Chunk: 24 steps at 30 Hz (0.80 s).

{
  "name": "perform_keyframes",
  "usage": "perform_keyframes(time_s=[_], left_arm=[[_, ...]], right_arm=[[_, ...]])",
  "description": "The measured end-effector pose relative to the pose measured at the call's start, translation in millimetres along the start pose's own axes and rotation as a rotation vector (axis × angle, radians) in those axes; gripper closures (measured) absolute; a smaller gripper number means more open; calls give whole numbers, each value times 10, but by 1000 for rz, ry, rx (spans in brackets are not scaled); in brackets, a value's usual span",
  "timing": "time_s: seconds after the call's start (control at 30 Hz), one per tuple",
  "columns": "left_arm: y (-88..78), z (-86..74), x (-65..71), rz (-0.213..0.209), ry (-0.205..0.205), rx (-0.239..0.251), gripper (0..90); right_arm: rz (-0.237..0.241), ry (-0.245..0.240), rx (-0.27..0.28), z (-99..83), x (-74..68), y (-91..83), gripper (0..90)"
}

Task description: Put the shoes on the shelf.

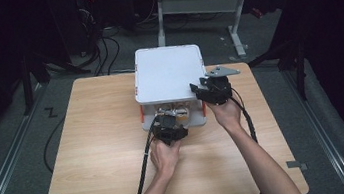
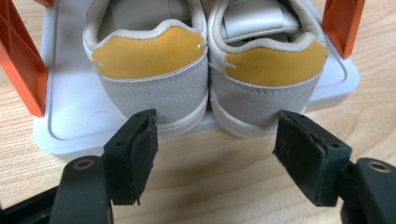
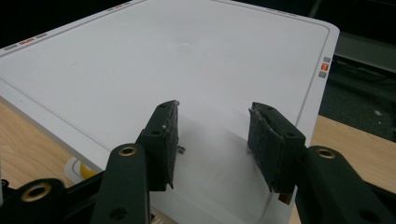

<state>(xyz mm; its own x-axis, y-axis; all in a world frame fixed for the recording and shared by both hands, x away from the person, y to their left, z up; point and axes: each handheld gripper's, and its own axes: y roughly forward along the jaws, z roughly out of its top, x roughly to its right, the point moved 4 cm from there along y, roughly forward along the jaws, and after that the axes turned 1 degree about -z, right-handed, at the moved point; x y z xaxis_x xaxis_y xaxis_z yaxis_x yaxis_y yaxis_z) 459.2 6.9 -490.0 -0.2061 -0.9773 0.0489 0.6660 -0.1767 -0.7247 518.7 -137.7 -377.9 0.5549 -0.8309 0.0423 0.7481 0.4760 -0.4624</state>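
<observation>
1. Nearest the lens in the left gripper view, the left gripper [image 2: 215, 140] has its two black jaws spread, with bare tabletop between them and nothing pinched.
2. Straight ahead of those jaws stand the heels of a pair of shoes [image 2: 205, 70], grey suede with mustard-yellow tabs, side by side on the lower shelf [image 2: 70, 121] of a small white rack with orange posts [image 2: 21, 65].
3. The shoes' long axes run away from the gripper, heels toward the person and toes hidden under the top shelf [image 1: 169, 72], so a pull would come straight back along the line of the jaws.
4. The spread jaws roughly bracket both heels; they stand just short of the shelf's front edge, not touching the shoes.
5. The right gripper [image 3: 212, 135] hangs over the near right corner of the top shelf, jaws apart, holding nothing; whether it presses on the shelf I cannot tell.
6. The left hand [image 1: 165, 156] is clearly the nearer one to the shoes, so I judge the grasp falls to it.
</observation>
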Motion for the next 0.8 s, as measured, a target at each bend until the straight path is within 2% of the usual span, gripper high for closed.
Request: perform_keyframes(time_s=[0.17, 0.23, 0.47, 0.53, 0.57, 0.6, 0.63, 0.67, 0.8], left_arm=[[76, 35, -7, -1, -24, 26, 325], [116, 56, -14, -6, -55, 35, 332], [219, 134, 22, 26, -72, 60, 356], [247, 157, 28, 27, -75, 72, 358], [264, 171, 43, 24, -92, 74, 358], [266, 177, 39, 11, -85, 66, 358], [260, 178, 43, 24, -99, 68, 358], [265, 176, 42, 6, -82, 67, 359], [244, 138, 1, 12, -63, 54, 319]], right_arm=[[-1, 1, 1, -3, 1, -1, 528], [0, 2, 1, -3, 0, -2, 528], [-2, 4, -1, -2, -1, -2, 528], [-3, 3, 1, -3, 0, -2, 528], [-2, 3, 1, -3, 0, -2, 528], [0, 4, 0, -4, -2, -4, 528], [1, 4, -1, -5, -4, -6, 528], [1, 2, 2, -5, -2, -5, 528], [2, 2, 0, -4, -2, -6, 528]])
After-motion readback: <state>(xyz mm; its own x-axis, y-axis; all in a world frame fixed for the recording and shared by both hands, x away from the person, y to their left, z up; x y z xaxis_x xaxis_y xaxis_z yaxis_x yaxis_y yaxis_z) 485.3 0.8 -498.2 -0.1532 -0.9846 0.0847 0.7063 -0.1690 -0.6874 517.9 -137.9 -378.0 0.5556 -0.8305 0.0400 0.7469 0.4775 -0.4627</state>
